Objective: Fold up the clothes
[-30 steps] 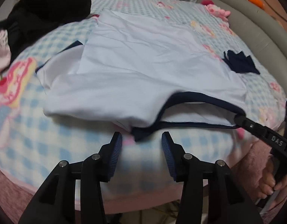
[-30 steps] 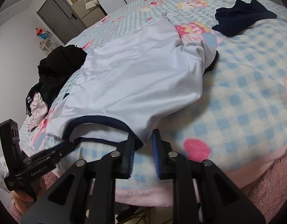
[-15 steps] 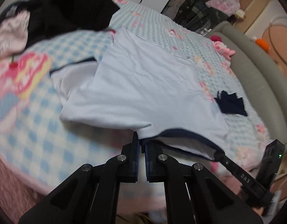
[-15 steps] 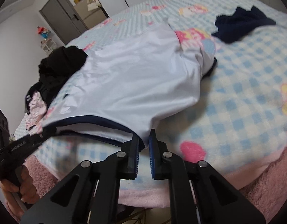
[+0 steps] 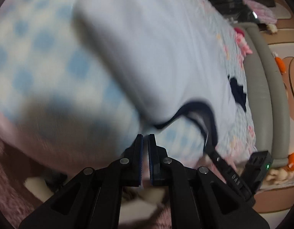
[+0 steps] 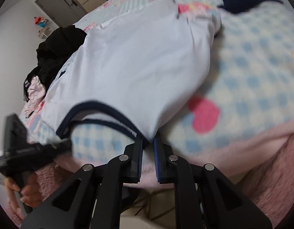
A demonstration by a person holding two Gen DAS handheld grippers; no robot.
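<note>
Left wrist view: left gripper [image 5: 145, 136] jaws pinched on white shirt [image 5: 156, 43] at its navy collar | shirt lifted off checked bed [image 6: 261, 61] at that end, rest lying on it | right gripper [image 6: 148, 138] jaws clamped on shirt's other shoulder.

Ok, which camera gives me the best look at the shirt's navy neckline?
The right wrist view: the navy neckline of the white shirt shows as a fairly sharp open loop. In the left wrist view the neckline is motion-blurred and only partly readable.
</note>
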